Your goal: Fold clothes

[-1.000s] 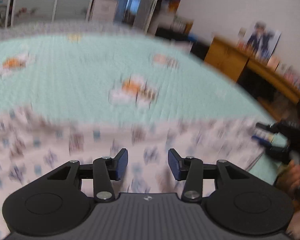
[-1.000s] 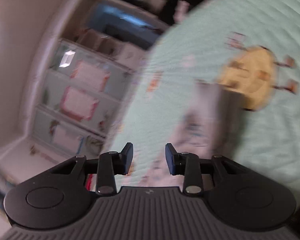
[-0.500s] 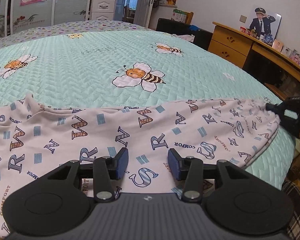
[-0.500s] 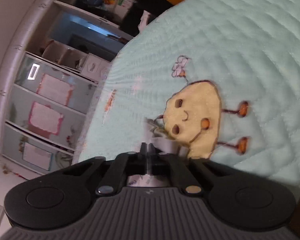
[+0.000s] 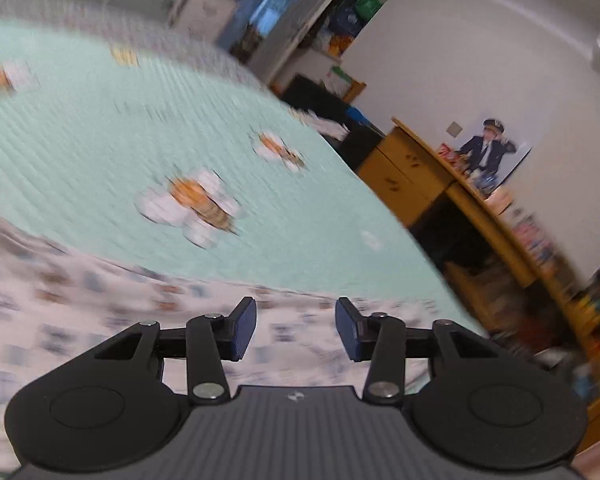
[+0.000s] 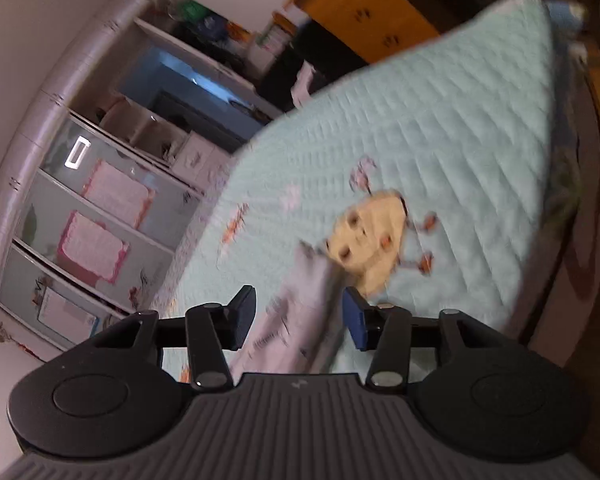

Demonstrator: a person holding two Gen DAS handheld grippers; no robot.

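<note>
The right claw (image 6: pixel 299 318), which was closed on the edge of the patterned garment (image 6: pixel 296 320) half a second ago, has been opened; the cloth is now seen loose between its parted fingers, lying on the bed cover (image 6: pixel 440 140). The left claw (image 5: pixel 296 328) has been lifted and tilted, so that the garment (image 5: pixel 100 304) is seen lower in its view and blurred, where it was sharp before.

The mint bedspread (image 5: pixel 80 168) lies bare beyond the patterned garment (image 5: pixel 100 312) (plenty of room there). On the far side, the wooden desk (image 5: pixel 440 184) and a wardrobe (image 6: pixel 100 208) hem the bed in.
</note>
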